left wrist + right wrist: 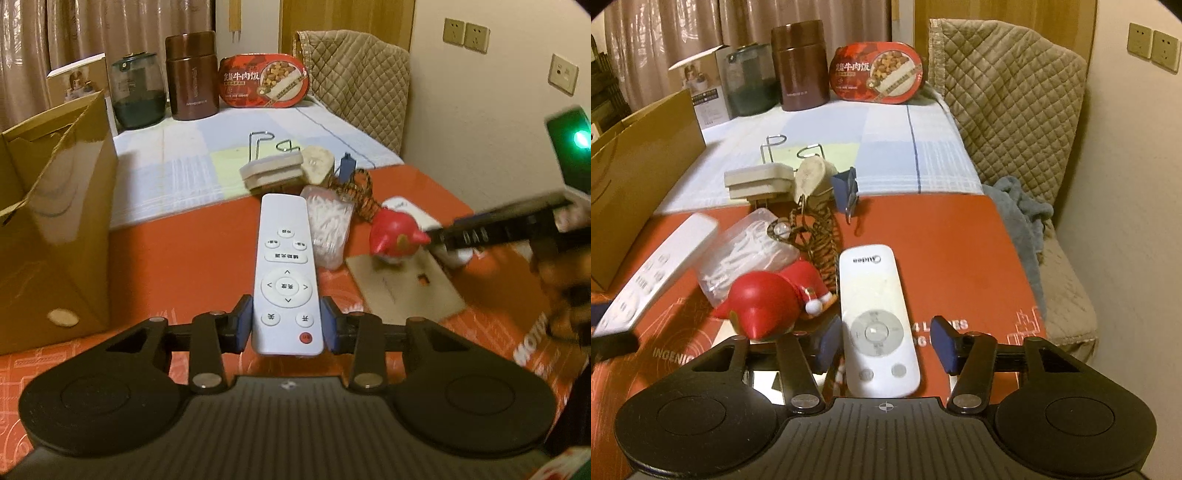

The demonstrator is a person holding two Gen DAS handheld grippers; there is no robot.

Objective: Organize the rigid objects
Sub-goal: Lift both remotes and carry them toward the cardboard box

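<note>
Clamped in the left tongs [287,325], a long white remote [286,273] sits squeezed at its button end between both blue pads, its far end pointing away over the red mat [177,280]. Off to the left of those tongs stands the open carton [55,229], looking like the drop spot. Just right of the remote lies a bag of white sticks [328,229], then a red toy [397,236] on a card sheet.

Over to the right tongs [884,345]: red toy hard by the left pad, and between the pads a second, rounder remote [877,321] flat on the mat. Left pad looks to be at its edge; right pad stands clear, gap showing. So not gripped yet, jaws partly open around it.

My read: both hands are on the pick-up step, left done, right halfway. Next the right must finish closing squarely on the remote's sides, then both lift clear of the toy and carry leftward to the carton.
</note>
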